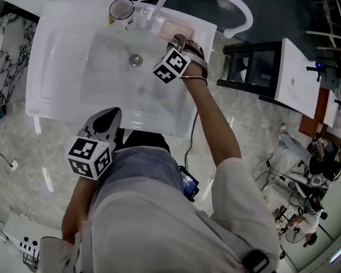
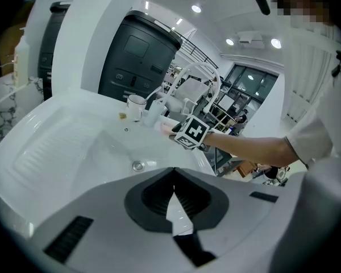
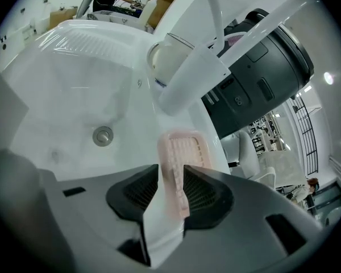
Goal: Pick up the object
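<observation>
A pale pink ribbed soap dish [image 3: 184, 149] lies on the white sink's [image 1: 62, 50] right back ledge, next to the tap. My right gripper [image 3: 170, 172] reaches over the basin and straddles the dish's near rim; its jaws stand a little apart with a white gap on the left side, so it is open. In the head view the dish [image 1: 173, 27] shows just beyond that gripper [image 1: 179, 40]. My left gripper [image 1: 109, 114] hovers at the sink's front edge, its tips together [image 2: 174, 170] on nothing.
A white mug [image 1: 121, 10] and the tap [image 1: 145, 13] stand on the back ledge left of the dish. The drain [image 1: 136, 60] sits mid-basin. A curved white pipe [image 1: 238, 16] arches behind. A black stand [image 1: 250, 67] is to the right.
</observation>
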### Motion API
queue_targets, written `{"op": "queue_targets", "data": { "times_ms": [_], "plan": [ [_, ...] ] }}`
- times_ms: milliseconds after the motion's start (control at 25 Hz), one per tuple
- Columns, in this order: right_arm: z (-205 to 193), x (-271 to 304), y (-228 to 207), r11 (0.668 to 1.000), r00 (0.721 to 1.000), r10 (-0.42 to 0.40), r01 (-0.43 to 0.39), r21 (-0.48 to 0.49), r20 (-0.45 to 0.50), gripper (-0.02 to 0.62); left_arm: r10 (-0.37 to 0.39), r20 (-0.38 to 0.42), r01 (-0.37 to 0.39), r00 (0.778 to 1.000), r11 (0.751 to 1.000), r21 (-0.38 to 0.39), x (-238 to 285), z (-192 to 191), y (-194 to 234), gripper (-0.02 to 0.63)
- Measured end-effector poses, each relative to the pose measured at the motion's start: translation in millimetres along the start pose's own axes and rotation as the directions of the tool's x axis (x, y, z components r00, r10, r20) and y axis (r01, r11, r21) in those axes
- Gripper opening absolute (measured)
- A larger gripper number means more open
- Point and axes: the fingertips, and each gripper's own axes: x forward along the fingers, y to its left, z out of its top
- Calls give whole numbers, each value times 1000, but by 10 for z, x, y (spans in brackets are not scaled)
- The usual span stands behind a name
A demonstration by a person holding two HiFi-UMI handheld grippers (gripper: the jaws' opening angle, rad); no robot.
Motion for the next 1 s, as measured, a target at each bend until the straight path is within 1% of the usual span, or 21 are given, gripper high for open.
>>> {"op": "queue_targets", "data": {
  "times_ms": [360,600,720,840,1000],
  "plan": [
    [-29,109,-13,1000,1000,0,-1,-23,-22,125,11,2,-11,1000,1000,-21,-7,-17,44,0],
    [-33,122,-53,997,999,-39,38,-64,-26,126,20,0,-20,1000,999,-29,-15,-11,80,2],
    [-37,107,-27,997,999,-51,49,-57,-20,123,25,-1,-25,1000,999,-35,-39,-10,123,2],
    [-19,114,33,999,1000,-30,30,-30,-5,117,21,-4,-21,1000,999,-38,-37,2,155,2],
    [8,84,58,998,999,-42,42,-49,-3,106,12,-7,-12,1000,999,-33,-43,-13,176,2]
  ]
}}
